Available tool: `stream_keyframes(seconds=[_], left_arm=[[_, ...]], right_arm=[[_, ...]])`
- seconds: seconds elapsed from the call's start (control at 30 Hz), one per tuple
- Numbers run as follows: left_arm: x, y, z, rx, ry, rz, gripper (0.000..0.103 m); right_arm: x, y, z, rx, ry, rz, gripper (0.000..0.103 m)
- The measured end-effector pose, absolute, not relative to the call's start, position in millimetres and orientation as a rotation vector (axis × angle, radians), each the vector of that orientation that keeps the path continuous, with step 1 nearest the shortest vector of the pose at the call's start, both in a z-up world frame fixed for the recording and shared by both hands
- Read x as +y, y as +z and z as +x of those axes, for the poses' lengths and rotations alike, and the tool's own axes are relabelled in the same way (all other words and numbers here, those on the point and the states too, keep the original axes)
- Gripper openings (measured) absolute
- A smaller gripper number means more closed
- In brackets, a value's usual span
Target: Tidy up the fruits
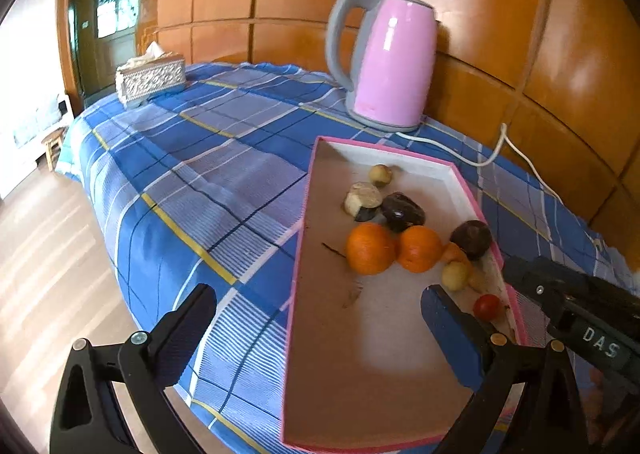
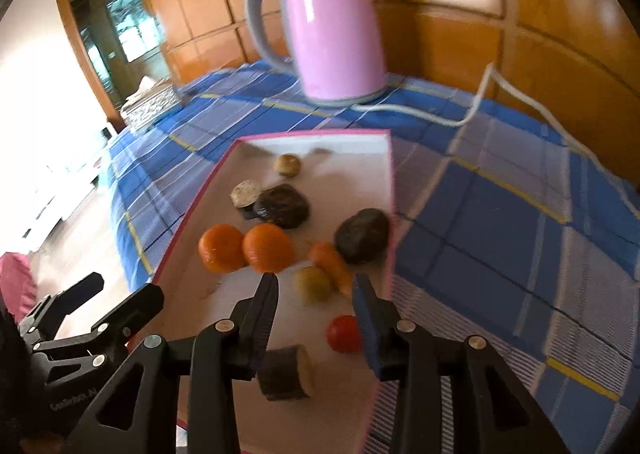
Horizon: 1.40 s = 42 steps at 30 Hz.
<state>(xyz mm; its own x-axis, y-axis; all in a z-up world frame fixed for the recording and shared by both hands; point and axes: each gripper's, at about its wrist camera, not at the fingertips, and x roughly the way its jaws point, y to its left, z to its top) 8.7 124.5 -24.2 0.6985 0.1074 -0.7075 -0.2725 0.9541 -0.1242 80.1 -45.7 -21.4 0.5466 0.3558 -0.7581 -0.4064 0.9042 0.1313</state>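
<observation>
Your fruit all sits inside the pink-rimmed tray (image 1: 298,254) on the plaid cloth (image 1: 192,182): two oranges (image 2: 246,248) side by side and touching, a red tomato (image 2: 344,333) near the right wall, a yellowish fruit (image 2: 313,284) just beside an orange wedge-shaped piece (image 2: 330,260), plus some dark lumps and pale bits further back.

Both tongs are spread wide and carry nothing. Your left gripper (image 1: 316,318) hangs over the tray's left rim. Your right gripper (image 2: 316,288) hovers low over the near end, and the yellowish fruit shows right between its tips, so that looks like the pick you're lining up, though honestly this could just as well be you letting go after dropping it in. No fruit shows outside the tray.

If you do grab it, come straight down; the wedge is tight against it and the tomato will roll.
</observation>
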Motion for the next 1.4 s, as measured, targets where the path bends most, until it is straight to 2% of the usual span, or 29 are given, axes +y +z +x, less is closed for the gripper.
stream_keyframes(seconds=[0.07, 0.2, 0.3, 0.9, 1.4], left_arm=[[116, -21, 6, 0.760, 0.198, -0.210, 0.103], [104, -14, -1, 0.739, 0.169, -0.177, 0.103], [97, -6, -6, 0.716, 0.152, -0.166, 0.103], [87, 6, -21, 0.656, 0.236, -0.130, 0.103], [90, 2, -19, 0.681, 0.229, -0.151, 0.103]], right_arm=[[-53, -16, 73, 0.850, 0.406, -0.069, 0.052], [-68, -10, 57, 0.796, 0.323, -0.074, 0.054], [-81, -10, 45, 0.776, 0.271, -0.066, 0.062], [-100, -13, 22, 0.766, 0.216, -0.043, 0.062], [-98, -14, 22, 0.770, 0.224, -0.052, 0.062]])
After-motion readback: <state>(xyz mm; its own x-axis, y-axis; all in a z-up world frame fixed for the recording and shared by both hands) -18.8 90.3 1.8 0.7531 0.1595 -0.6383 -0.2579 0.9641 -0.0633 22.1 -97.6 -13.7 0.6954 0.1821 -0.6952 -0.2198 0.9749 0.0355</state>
